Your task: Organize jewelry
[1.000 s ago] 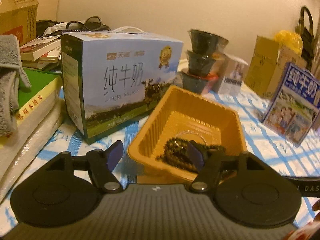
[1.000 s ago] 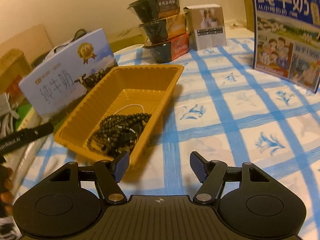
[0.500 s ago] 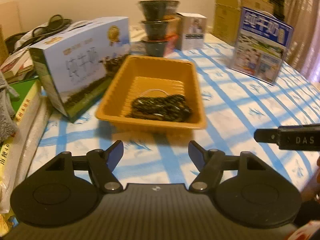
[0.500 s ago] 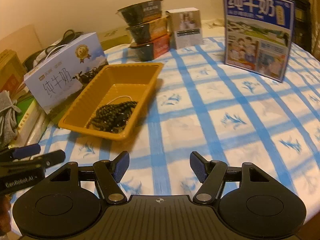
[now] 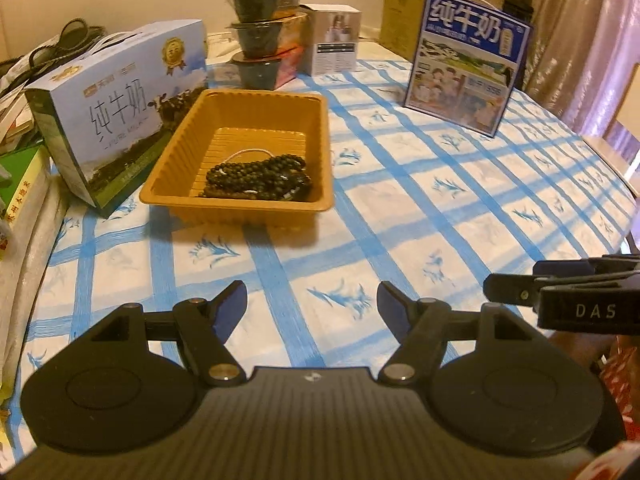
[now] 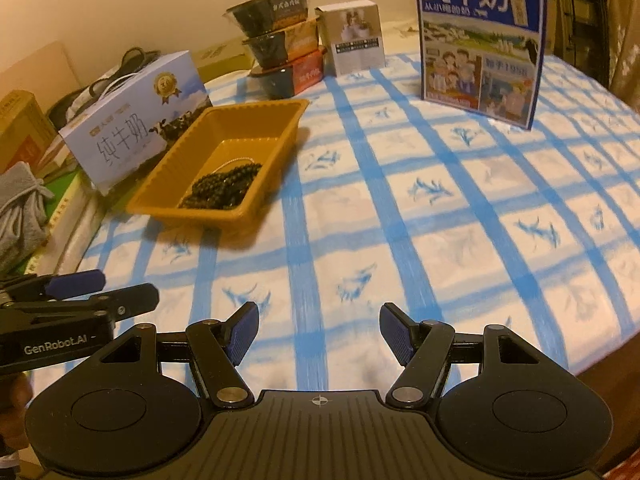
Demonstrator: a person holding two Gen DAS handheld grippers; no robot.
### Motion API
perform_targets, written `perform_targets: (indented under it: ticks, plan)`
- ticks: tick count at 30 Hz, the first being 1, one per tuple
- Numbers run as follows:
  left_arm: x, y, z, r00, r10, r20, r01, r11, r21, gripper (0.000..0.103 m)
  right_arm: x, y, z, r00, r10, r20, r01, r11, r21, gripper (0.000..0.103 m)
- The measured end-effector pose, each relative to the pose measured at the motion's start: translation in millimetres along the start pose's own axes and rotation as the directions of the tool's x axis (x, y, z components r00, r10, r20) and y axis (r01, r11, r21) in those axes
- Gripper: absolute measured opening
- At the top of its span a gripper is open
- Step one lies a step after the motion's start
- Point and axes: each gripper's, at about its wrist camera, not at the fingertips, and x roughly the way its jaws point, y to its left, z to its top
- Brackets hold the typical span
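A light-blue milk carton (image 5: 116, 108) is found lying just beside the left wall of the orange tray (image 5: 324, 152), toward the table's left edge. Three stacked dark bowls (image 5: 260, 36) and a small white box (image 5: 334, 42) are placed behind the tray near the table's far edge. A dark-blue milk box (image 6: 480, 44) is stood upright toward the far right, well apart from the tray. Books (image 5: 20, 184) are piled at the left edge. The dark beaded jewelry (image 5: 260, 178) is heaped inside the tray at its near end. The left gripper (image 5: 312, 306) and the right gripper (image 6: 318, 332) are held above the checked tablecloth (image 6: 440, 208) at the near edge, jaws spread wide, nothing grasped or touched.
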Motion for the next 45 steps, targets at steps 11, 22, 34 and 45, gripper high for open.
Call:
perform_targets:
  ticks: [11, 22, 34, 45]
  plan:
    - [-16, -17, -6, 1.000, -0.013, 0.012, 0.012, 1.000, 0.028, 0.070, -18, -5, -12, 1.000, 0.010, 0.011, -0.011, 1.000, 0.029, 0.067]
    - [-21, -26, -6, 1.000, -0.015, 0.022, 0.013, 0.999, 0.047, 0.070, -24, -7, -14, 1.000, 0.012, 0.022, -0.012, 0.999, 0.029, 0.067]
    - [-22, -27, -5, 1.000, -0.017, 0.024, 0.016, 0.998, 0.052, 0.070, -25, -6, -14, 1.000, 0.011, 0.025, -0.012, 0.999, 0.031, 0.067]
    - [-23, -27, -3, 1.000, -0.016, 0.027, 0.014, 0.998, 0.054, 0.070, -26, -5, -12, 1.000, 0.014, 0.028, -0.015, 0.999, 0.030, 0.067]
